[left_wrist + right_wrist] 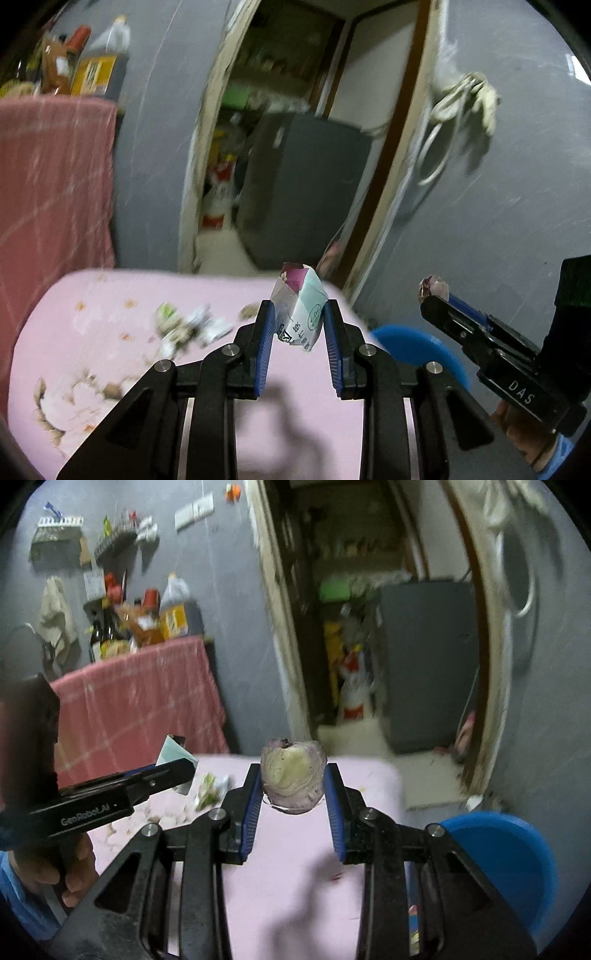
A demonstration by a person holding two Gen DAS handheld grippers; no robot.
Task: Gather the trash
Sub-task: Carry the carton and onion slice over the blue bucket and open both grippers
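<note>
The left claw (299, 325) is gripping a crumpled printed paper carton (301, 308) between its 2 blue pads, above the pink surface (92, 354). The right claw (293, 794) is clamping a purple-skinned onion piece (293, 777) the same way. More scraps (188, 326) are lying toward the far left edge. A blue bin (517, 860) is sitting past the right edge.

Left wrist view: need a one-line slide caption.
Left gripper pinches a crumpled carton above the pink table; right gripper carries a food scrap.
</note>
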